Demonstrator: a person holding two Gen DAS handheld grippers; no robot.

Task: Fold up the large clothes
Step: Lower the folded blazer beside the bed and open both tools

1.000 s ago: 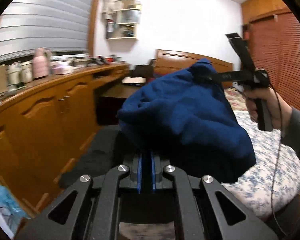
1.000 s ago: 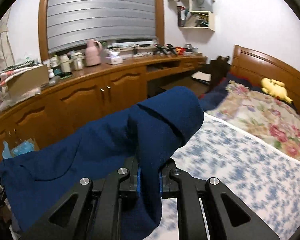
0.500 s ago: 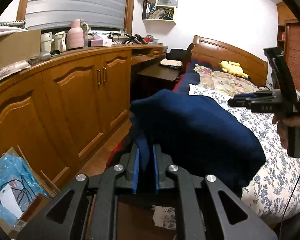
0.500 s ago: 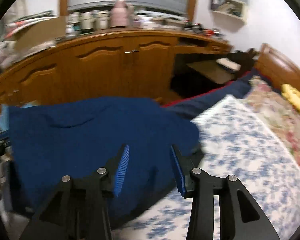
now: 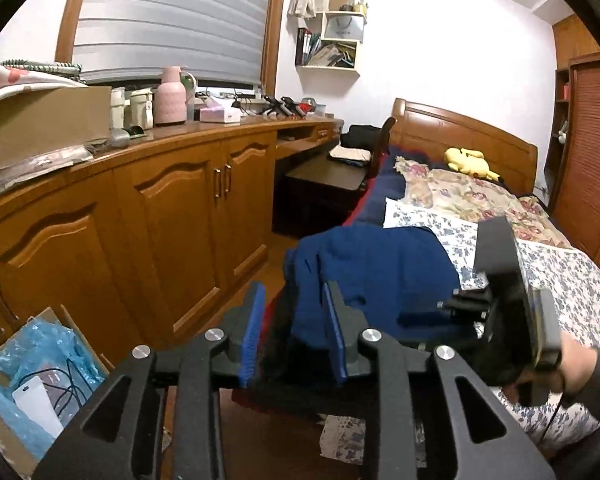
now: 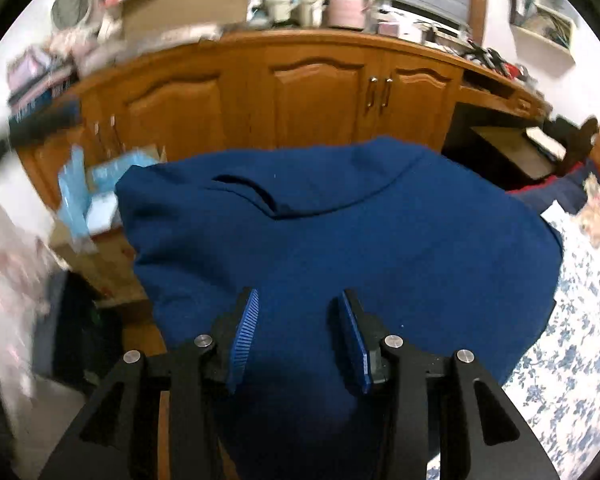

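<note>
Release step: my left gripper (image 5: 294,330) is opening, garment (image 6: 340,232) edge loose between its pads; right gripper (image 6: 300,340) gapes empty above cloth on bed (image 6: 572,340); next, regrip an edge.

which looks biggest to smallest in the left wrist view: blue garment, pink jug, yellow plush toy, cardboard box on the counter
1. blue garment, though nearness to the camera inflates it
2. cardboard box
3. pink jug and yellow plush toy look about alike, so they are not ranked.
</note>
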